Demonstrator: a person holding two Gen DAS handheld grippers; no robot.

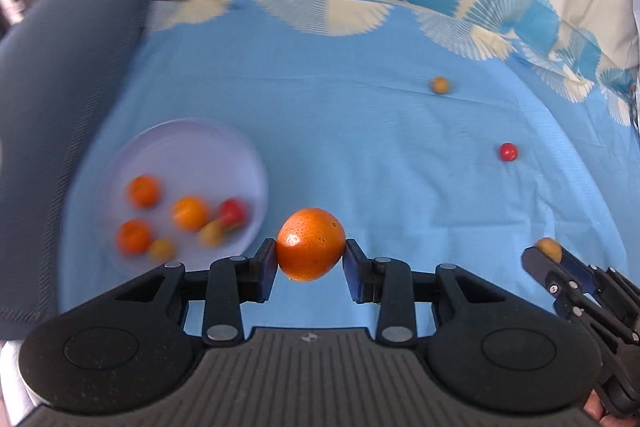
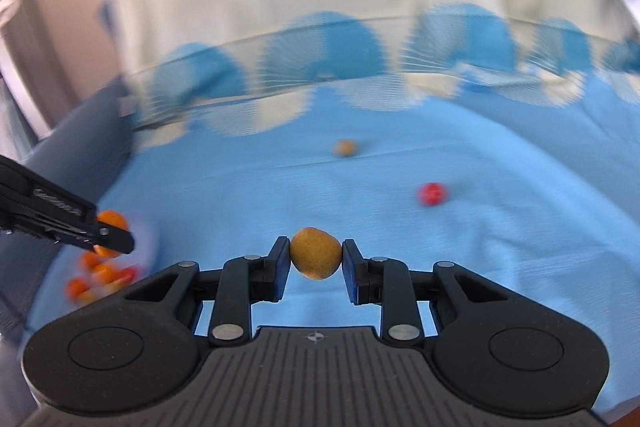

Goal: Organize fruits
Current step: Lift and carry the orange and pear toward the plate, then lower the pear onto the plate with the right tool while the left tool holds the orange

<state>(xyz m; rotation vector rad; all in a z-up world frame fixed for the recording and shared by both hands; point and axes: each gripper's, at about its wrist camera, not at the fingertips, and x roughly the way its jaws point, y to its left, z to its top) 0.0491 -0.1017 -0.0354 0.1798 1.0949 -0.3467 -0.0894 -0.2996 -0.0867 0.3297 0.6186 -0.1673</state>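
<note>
Two fruits are gripped, an orange [image 1: 311,244] in our left gripper [image 1: 311,259] and a yellow fruit [image 2: 316,253] in our right gripper [image 2: 316,259], so we lower them gently onto the plate [image 1: 192,147] at left.

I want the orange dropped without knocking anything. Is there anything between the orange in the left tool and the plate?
Nothing visible. The orange, clamped in the left tool, hangs over bare blue cloth beside the plate. Fruits crowd the plate's near half; its far half is bare.
</note>
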